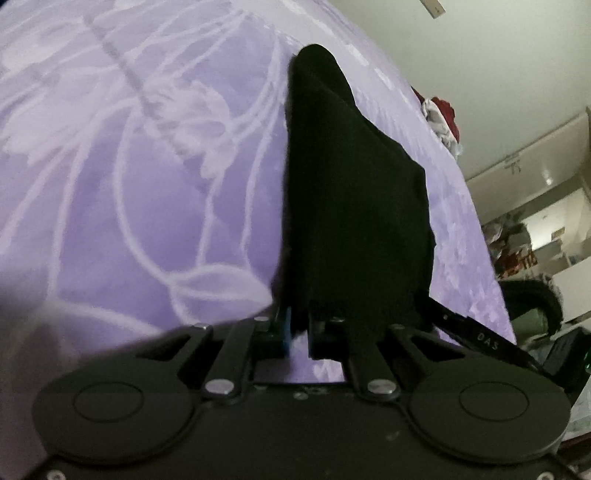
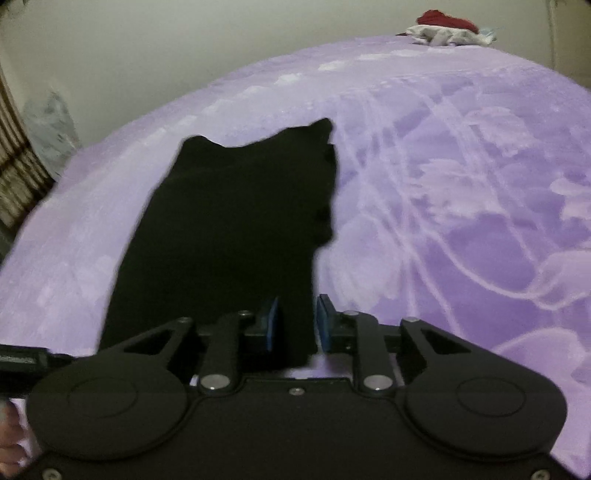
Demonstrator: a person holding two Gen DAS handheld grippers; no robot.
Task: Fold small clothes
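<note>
Your black garment (image 2: pixel 236 229) lies on the bed's lilac floral blanket (image 2: pixel 461 221), its near edge lifted. Your left gripper (image 1: pixel 299 332) is pinching one near corner of it. The right gripper (image 2: pixel 297 321) has cloth between its blue pads (image 2: pixel 272 321), gap showing on one side. A red-and-white clothes pile (image 2: pixel 448 27) sits at the bed's far edge.

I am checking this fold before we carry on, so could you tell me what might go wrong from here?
1. In the right wrist view the right gripper has the black garment between its blue pads, but a gap shows beside the cloth, so that edge may slip.
2. The left gripper is shut on a narrow bit of the garment's edge, which could pull free.
3. The cloth looks bunched in the left wrist view, so the fold may land crooked on the purple bedspread.
</note>
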